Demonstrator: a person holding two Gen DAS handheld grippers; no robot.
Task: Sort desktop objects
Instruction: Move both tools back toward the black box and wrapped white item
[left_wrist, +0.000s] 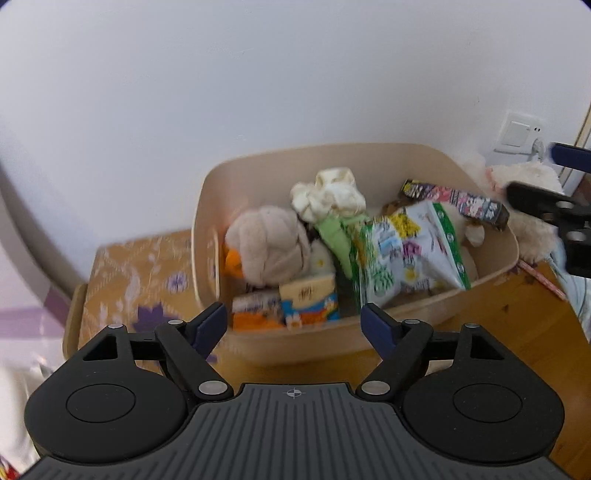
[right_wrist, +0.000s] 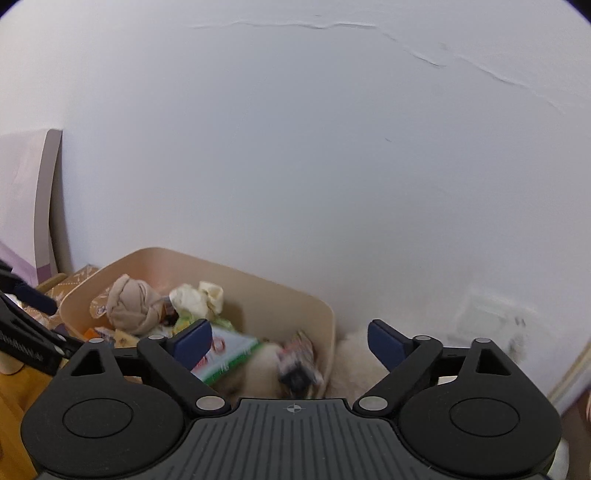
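Note:
A beige plastic bin stands on the wooden desk against the wall, filled with a tan plush toy, a cream cloth bundle, a green-and-white snack bag, small colourful boxes and a dark patterned bar. My left gripper is open and empty, just in front of the bin's near wall. My right gripper is open and empty above the bin's right end, over the dark bar. It also shows at the right edge of the left wrist view.
A fluffy white plush lies right of the bin, by the wall socket. A tan floral-patterned box sits left of the bin. The white wall stands right behind everything.

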